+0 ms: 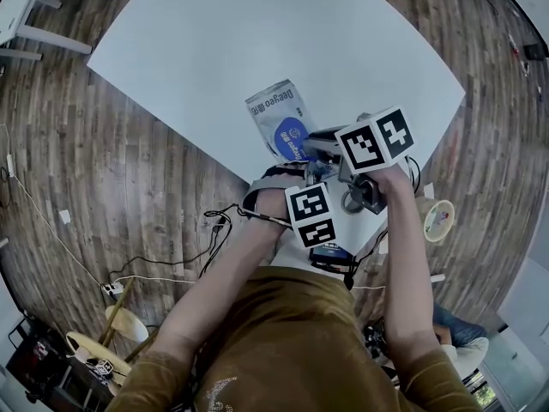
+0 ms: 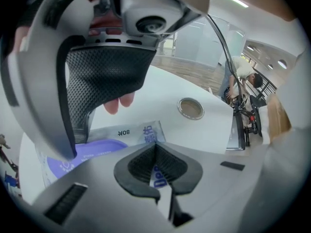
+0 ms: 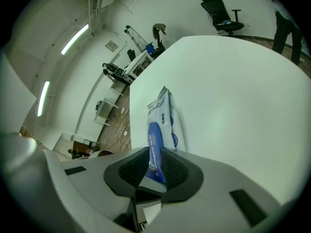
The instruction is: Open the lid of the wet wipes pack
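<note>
The wet wipes pack [image 1: 276,108] lies on the white table [image 1: 257,41], close to its near edge. The pack's blue lid [image 1: 291,136] faces up. My right gripper [image 1: 314,141] is shut on that lid. In the right gripper view the lid [image 3: 154,152] stands between the dark pads, with the pack [image 3: 166,113] stretching away behind it. My left gripper [image 1: 302,175] sits just below, shut on the pack's near edge. A strip of the pack's blue print [image 2: 155,174] shows between its closed pads. The right gripper's pad [image 2: 104,76] looms over the pack [image 2: 124,132].
A round metal-rimmed disc [image 2: 190,108] is set in the table beyond the pack. Cables [image 1: 214,230] trail over the wooden floor by the table's near edge. An office chair [image 3: 221,13] stands past the far side. White tabletop [image 3: 233,91] spreads to the right of the pack.
</note>
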A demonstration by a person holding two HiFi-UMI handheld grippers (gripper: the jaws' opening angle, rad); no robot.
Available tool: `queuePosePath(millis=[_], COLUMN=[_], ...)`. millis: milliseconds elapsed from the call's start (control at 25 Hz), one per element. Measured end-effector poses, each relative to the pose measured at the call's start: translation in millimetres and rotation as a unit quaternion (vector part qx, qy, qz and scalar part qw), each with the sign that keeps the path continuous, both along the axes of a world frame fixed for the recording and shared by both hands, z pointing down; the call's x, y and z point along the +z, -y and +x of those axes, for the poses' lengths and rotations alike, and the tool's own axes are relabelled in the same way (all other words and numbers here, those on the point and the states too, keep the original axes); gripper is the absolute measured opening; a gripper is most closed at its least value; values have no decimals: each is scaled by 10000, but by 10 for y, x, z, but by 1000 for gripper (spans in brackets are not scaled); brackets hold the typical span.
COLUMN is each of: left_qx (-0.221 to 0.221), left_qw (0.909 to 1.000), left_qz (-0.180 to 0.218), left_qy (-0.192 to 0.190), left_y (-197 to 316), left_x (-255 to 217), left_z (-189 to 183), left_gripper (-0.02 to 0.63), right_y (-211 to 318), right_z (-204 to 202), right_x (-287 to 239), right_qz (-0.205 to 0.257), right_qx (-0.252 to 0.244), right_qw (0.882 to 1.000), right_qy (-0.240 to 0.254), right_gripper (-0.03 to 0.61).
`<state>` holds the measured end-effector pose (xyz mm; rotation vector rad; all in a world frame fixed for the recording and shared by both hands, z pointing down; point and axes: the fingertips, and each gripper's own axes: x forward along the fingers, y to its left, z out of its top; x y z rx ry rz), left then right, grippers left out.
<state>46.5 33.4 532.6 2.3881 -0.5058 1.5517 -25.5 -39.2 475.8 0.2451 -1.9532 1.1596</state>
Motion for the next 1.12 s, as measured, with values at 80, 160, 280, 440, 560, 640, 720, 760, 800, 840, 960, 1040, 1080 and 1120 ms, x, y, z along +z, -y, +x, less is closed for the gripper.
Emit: queuePosePath(millis=[80, 160, 280, 440, 560, 640, 720, 760, 800, 840, 960, 1040, 1080, 1120], left_qx=[-36, -55, -54, 141, 39, 118, 203, 263, 317, 346, 462, 510, 457, 364], left_qw=[10000, 9999, 9999, 9999, 9997, 9999, 9993, 9983, 9973, 9970, 9964, 9958, 9964, 9973], left_qz=[38, 74, 77, -31, 25, 64, 299, 457, 554, 573, 475, 447, 440, 419], left_qy=[-54, -88, -77, -81, -229, -104, 124, 256, 350, 387, 521, 611, 569, 486], left_y=[9, 18, 7, -166, -238, -287, -291, -285, -283, -284, -310, -334, -336, -331], left_x=[-1, 5, 8, -167, -295, -254, -215, -218, -231, -242, -140, -25, 3, 14], left_z=[1, 0, -4, 38, 121, 133, 125, 130, 155, 201, 326, 340, 344, 349], left_gripper=[5, 5, 5, 5, 5, 5, 5, 5, 5, 5, 5, 5, 5, 5], right_y=[-18, -22, -25, -67, -103, -91, -86, -88, -88, -83, -79, -87, -92, -102], right_z=[-3, -10, -22, 53, 119, 111, 93, 87, 85, 87, 101, 92, 80, 63], right_x=[-34, -54, -63, 92, 242, 280, 301, 308, 316, 326, 360, 353, 339, 319], right_qz=[-300, -450, -441, -135, -40, -86, -55, -23, 10, 36, 42, 36, 23, -7], right_qx=[-65, -86, -56, -191, -262, -165, -170, -185, -190, -174, -43, 10, 11, -9], right_qw=[9992, 9981, 9976, 9997, 9995, 9997, 9996, 9995, 9994, 9993, 9995, 9996, 9997, 9998], right_qy=[248, 422, 533, 99, -172, -184, -231, -264, -294, -316, -325, -280, -243, -200], right_gripper=[78, 78, 78, 78, 78, 78, 78, 78, 78, 78, 78, 78, 78, 78])
